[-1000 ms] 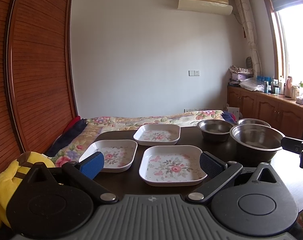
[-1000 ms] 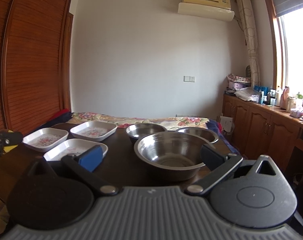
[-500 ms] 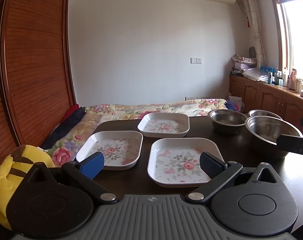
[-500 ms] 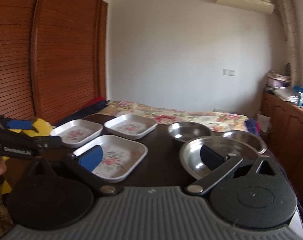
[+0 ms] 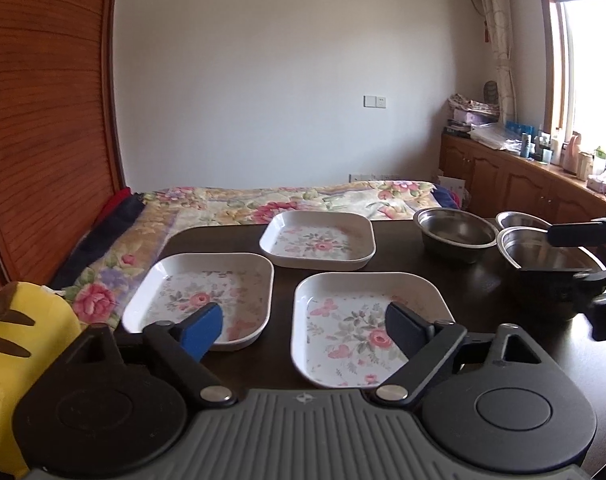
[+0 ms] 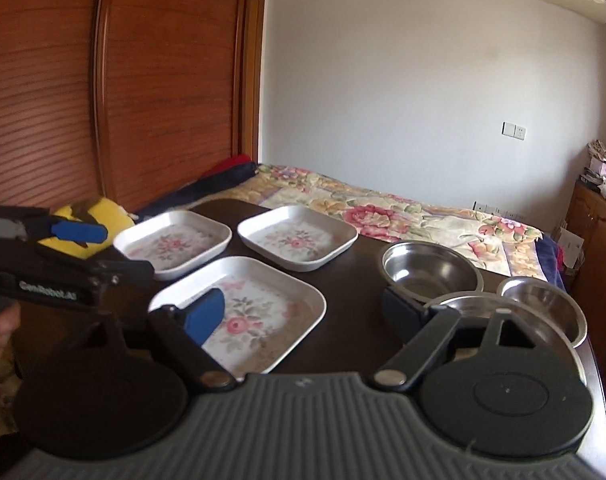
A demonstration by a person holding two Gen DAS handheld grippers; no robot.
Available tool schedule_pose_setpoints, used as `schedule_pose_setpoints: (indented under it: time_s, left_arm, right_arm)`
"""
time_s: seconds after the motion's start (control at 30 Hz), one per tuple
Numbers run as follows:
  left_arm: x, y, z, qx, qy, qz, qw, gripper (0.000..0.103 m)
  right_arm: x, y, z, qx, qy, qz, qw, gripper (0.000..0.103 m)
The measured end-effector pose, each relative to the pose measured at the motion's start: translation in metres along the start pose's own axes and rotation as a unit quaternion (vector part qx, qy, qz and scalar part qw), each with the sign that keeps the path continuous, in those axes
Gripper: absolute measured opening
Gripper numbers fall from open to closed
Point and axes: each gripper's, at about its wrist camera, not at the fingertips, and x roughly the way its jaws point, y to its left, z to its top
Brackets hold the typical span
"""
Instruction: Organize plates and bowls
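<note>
While nothing's been stacked yet: three floral square plates (image 5: 367, 320) and three steel bowls (image 6: 431, 270) sit separate on the dark table (image 5: 483, 284).
Left gripper (image 5: 299, 326): fingers apart, empty — over the near plate.
Right gripper (image 6: 303, 314): spread, empty.
Next move: probably pinching a plate rim.
Hidden: biggest bowl (image 6: 503, 312) half-covered.

Open left gripper (image 5: 303, 328), three floral plates (image 5: 367, 320), steel bowls (image 5: 457, 234), dark table (image 5: 403, 264)

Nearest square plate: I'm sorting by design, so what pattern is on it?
White nearest square plate with pink flowers and grey-green leaves; clearest in the left wrist view.
</note>
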Motion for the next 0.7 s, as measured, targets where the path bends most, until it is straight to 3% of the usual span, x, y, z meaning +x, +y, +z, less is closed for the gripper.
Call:
schedule_pose_setpoints:
  time_s: [0.1,0.43,0.7]
  left_arm:
    - [0.009,0.003,0.004,-0.002,0.007,-0.007,0.9999,0.101]
    - [0.04,0.013,0.004,-0.008,0.055,-0.03,0.998,0.075]
    - [0.049,0.021,0.001,-0.008,0.075,-0.038,0.9965,0.069]
  right_arm:
    - [0.014,-0.007,0.002,0.007,0.017,0.006,1.0,0.081]
    - [0.052,-0.01,0.002,0.005,0.069,0.023,0.997,0.058]
    - [0.066,-0.01,-0.002,-0.006,0.1,0.026,0.995,0.055]
